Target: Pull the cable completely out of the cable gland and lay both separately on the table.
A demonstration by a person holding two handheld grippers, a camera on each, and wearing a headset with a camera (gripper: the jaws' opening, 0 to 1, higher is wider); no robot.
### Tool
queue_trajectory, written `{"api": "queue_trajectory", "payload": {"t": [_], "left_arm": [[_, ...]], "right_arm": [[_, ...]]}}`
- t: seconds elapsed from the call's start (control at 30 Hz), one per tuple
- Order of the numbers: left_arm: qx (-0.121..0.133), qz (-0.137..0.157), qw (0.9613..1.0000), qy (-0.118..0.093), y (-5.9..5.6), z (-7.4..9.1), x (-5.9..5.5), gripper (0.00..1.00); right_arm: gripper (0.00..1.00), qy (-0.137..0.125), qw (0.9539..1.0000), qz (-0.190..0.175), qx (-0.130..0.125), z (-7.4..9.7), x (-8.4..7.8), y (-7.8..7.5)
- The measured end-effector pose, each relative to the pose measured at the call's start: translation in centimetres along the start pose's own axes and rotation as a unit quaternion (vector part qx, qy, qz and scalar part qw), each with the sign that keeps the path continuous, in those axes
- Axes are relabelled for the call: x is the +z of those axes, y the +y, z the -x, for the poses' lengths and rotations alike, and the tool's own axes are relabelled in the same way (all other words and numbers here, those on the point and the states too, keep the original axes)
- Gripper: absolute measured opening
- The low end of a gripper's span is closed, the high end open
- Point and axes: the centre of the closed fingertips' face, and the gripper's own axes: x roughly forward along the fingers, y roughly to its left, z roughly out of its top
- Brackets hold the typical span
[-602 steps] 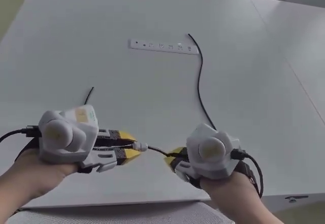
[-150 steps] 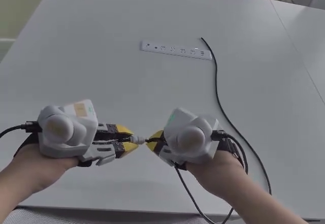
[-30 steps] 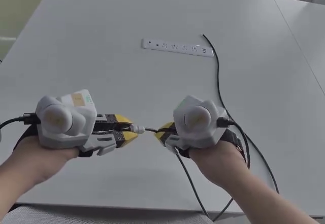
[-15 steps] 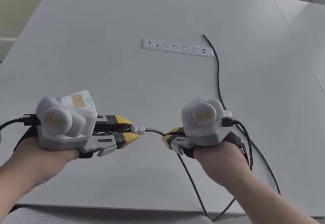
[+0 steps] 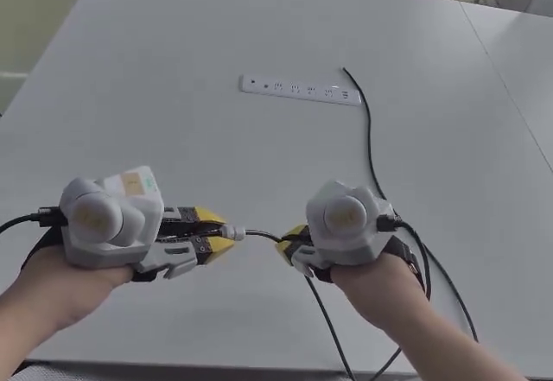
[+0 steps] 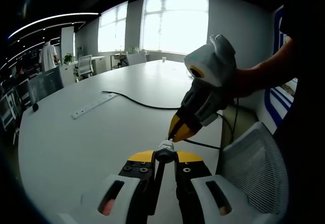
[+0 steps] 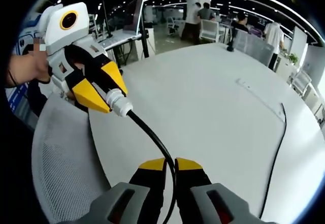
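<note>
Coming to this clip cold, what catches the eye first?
Near the front edge of the table, the left tongs clamp a white cable gland while the right tongs pinch the black cable running out of it. Farther back lies a white power strip with its black cord.

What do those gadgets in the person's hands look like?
The left gripper and right gripper are alike: a rounded pale-grey housing, a black middle, two fingers tipped in yellow. The left one bears an orange and green sticker on top. A black lead leaves the back of each.
</note>
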Motion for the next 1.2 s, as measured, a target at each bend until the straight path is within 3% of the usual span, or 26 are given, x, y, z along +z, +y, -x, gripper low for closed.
{"api": "queue_trajectory", "payload": {"t": [0.17,0.23,0.4,0.5,0.57,0.63,0.73,1.0,1.2], "left_arm": [[0.001,0.000,1.0000,0.003,0.2,0.2,-0.1,0.15],[0.001,0.000,1.0000,0.003,0.2,0.2,-0.1,0.15],[0.001,0.002,1.0000,0.004,0.2,0.2,-0.2,0.15],[0.000,0.005,1.0000,0.004,0.1,0.2,-0.3,0.15],[0.000,0.005,1.0000,0.003,0.0,0.2,-0.3,0.15],[0.000,0.005,1.0000,0.003,-0.1,0.2,-0.3,0.15],[-0.001,0.007,1.0000,0.003,-0.2,0.2,-0.3,0.15],[0.000,0.008,1.0000,0.002,-0.2,0.4,-0.4,0.15],[0.001,0.009,1.0000,0.004,-0.2,0.4,-0.4,0.15]], "right_arm": [[0.16,-0.024,0.9991,0.035,-0.006,0.5,1.4,0.2],[0.17,-0.043,0.9974,0.057,0.003,0.7,2.5,0.8],[0.15,-0.063,0.9867,0.148,0.021,1.0,4.6,3.1],[0.12,-0.061,0.9844,0.163,0.027,0.8,4.9,3.9],[0.11,-0.055,0.9800,0.190,0.022,0.6,4.9,3.9],[0.11,-0.054,0.9788,0.196,0.025,0.5,4.8,4.1],[0.09,-0.056,0.9734,0.221,0.026,0.5,5.0,4.3],[0.02,-0.061,0.9664,0.248,0.031,0.5,5.4,4.7],[0.01,-0.061,0.9690,0.238,0.032,0.5,5.3,4.6]]}}
